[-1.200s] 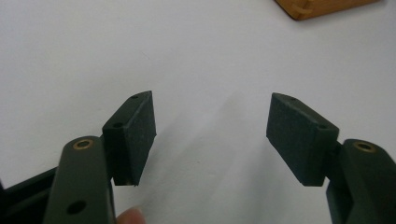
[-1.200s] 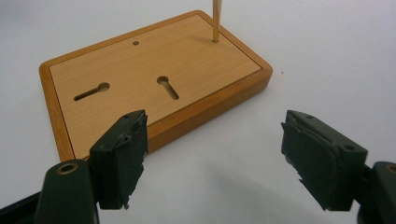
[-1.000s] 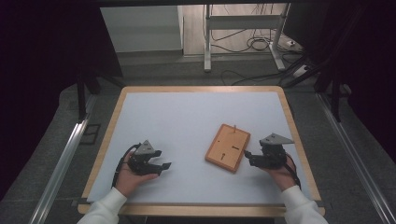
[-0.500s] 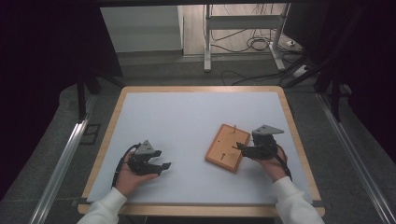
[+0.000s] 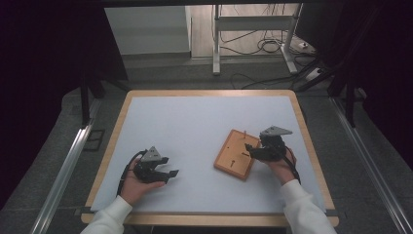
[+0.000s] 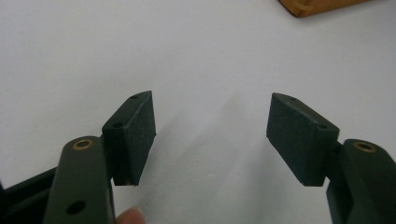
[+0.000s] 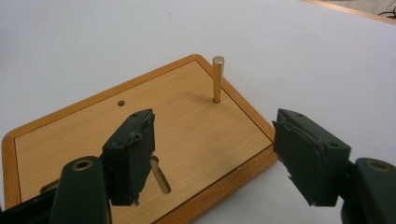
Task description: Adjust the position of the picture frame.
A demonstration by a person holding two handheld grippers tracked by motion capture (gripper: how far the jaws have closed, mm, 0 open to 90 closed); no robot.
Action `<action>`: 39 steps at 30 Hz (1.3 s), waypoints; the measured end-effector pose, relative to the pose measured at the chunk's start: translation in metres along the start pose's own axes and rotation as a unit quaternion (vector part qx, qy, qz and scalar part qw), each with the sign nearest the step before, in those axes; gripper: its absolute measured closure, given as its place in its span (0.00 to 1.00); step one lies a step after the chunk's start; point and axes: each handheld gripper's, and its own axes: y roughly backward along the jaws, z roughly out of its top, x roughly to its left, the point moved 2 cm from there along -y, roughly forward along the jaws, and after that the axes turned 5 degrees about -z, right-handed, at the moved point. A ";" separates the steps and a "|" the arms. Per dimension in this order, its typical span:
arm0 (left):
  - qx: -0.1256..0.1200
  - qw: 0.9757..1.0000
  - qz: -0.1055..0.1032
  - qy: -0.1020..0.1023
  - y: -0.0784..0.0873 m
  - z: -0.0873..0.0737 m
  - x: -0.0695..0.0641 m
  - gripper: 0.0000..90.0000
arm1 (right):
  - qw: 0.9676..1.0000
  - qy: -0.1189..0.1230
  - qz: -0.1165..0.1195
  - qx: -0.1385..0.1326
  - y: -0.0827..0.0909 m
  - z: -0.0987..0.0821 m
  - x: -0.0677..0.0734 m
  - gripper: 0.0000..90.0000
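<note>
From the high view I look forward and down over the whole table (image 5: 204, 122). My left gripper view sits low, close over the white top; my right gripper view looks closely at the board (image 7: 140, 140), shared with the high view (image 5: 237, 155).

Pale white worktop with a light wooden rim (image 5: 209, 93) stands on grey carpeted floor (image 5: 58, 161). Silver metal rails (image 5: 63, 168) run along both sides. Beyond: white metal frame legs (image 5: 215, 44), loose black cables (image 5: 265, 46) on wooden flooring. Surroundings left and right dark; dim light.
</note>
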 end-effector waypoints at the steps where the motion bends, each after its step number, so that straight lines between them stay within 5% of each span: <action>1: 0.000 1.000 0.000 0.000 0.000 0.000 0.000 0.36 | 1.000 0.000 0.002 -0.001 0.000 0.001 0.000 0.34; 17: -0.005 1.000 -0.003 0.001 0.002 0.000 0.002 0.36 | 1.000 0.000 0.023 0.013 -0.030 0.014 0.000 0.41; 26: -0.003 1.000 -0.003 0.000 0.002 0.000 0.002 0.36 | 1.000 0.006 0.015 0.024 -0.048 0.021 0.001 0.44; 39: -0.003 1.000 -0.004 0.000 0.001 -0.001 0.002 0.36 | 1.000 -0.004 0.015 0.026 -0.065 0.020 -0.008 0.65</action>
